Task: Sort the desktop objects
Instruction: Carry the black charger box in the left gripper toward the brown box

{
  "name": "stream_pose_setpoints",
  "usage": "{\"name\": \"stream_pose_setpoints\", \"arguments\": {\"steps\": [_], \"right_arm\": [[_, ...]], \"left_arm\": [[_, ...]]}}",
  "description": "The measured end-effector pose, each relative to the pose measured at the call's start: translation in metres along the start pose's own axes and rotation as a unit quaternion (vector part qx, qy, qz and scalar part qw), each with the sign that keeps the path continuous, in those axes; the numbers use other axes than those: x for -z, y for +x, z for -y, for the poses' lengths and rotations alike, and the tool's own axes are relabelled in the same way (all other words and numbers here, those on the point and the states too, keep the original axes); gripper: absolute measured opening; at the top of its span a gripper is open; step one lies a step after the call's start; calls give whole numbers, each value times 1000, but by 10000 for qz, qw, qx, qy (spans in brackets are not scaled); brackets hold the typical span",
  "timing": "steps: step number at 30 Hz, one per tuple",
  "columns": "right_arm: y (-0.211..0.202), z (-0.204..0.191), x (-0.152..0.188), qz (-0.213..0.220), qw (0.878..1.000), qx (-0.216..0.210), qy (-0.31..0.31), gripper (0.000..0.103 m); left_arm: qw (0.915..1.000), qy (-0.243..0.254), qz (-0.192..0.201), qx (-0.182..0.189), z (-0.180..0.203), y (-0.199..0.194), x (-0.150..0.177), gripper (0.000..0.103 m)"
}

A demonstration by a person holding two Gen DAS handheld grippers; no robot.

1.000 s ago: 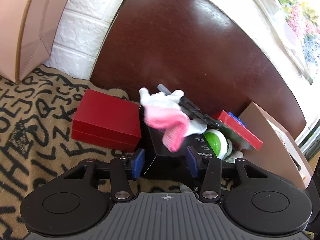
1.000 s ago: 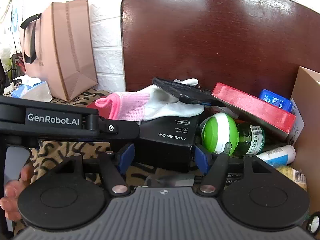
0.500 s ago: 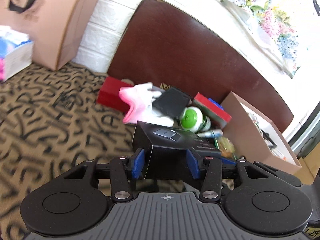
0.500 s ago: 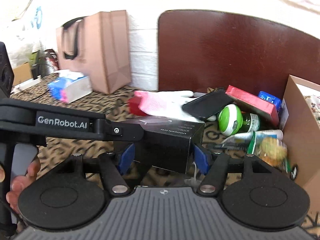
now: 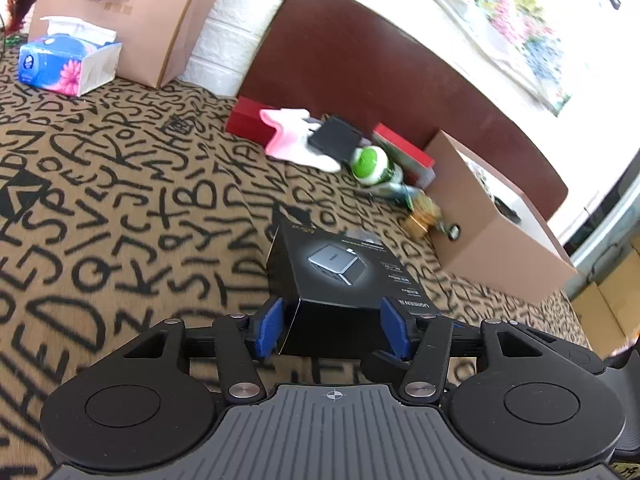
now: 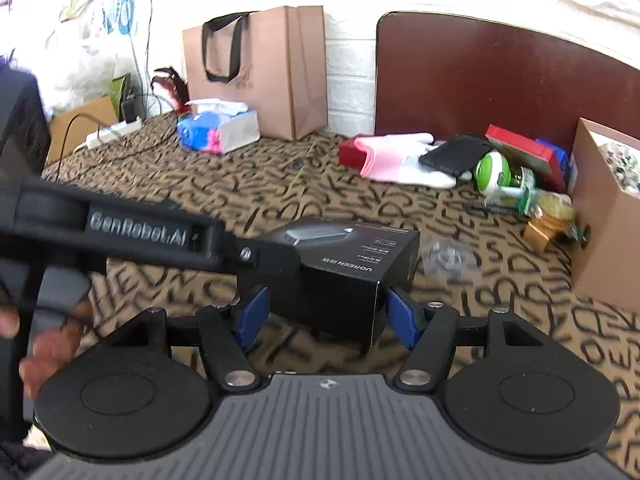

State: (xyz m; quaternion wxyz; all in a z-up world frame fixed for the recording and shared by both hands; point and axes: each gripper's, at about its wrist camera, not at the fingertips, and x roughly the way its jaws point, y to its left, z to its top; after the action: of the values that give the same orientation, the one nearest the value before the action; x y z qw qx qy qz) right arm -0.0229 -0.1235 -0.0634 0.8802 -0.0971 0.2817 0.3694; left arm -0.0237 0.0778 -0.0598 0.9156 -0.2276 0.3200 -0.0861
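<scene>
My left gripper (image 5: 334,328) is shut on a black charger box (image 5: 336,272) and holds it over the patterned cloth. The same box (image 6: 344,264) sits between the blue pads of my right gripper (image 6: 326,314), which stands open around it with small gaps on both sides. The left gripper's arm (image 6: 152,232) crosses the right wrist view from the left. A pile lies far back by the brown board: a pink and white glove (image 5: 294,140), a black wallet (image 5: 336,140), a green and white ball (image 5: 370,164), red boxes (image 5: 402,152).
A brown cardboard box (image 5: 492,236) stands at the right. A tissue pack (image 5: 68,62) and a paper bag (image 5: 132,12) stand at the back left. A power strip with cables (image 6: 116,130) lies far left. A small clear packet (image 6: 444,258) lies on the cloth beside the box.
Both grippers have pulled back and away from the pile with the black box. The glove and wallet that lay on the box stayed behind in the pile.
</scene>
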Motion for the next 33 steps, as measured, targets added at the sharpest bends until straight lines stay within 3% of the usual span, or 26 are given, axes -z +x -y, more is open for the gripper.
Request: {"name": "stream_pose_setpoints", "arguments": {"steps": [10, 12, 14, 17, 20, 33], "right_arm": [[-29, -7, 34, -326, 9995, 5, 22, 71], [-29, -4, 38, -331, 9994, 9, 80, 71], [-30, -2, 39, -275, 9996, -21, 69, 80], [-29, 0, 39, -190, 9998, 20, -51, 83], [-23, 5, 38, -222, 9997, -77, -84, 89], [-8, 13, 32, -261, 9993, -269, -46, 89]], "left_arm": [[9987, -7, -399, 322, 2, -10, 36, 67], [9982, -106, -404, 427, -1, -9, 35, 77], [9985, -153, -342, 408, -1, -8, 32, 84], [9991, -130, -227, 329, 1, -5, 26, 88], [9986, -170, -316, 391, 1, 5, 21, 88], [9977, -121, -511, 429, 3, 23, 14, 85]]}}
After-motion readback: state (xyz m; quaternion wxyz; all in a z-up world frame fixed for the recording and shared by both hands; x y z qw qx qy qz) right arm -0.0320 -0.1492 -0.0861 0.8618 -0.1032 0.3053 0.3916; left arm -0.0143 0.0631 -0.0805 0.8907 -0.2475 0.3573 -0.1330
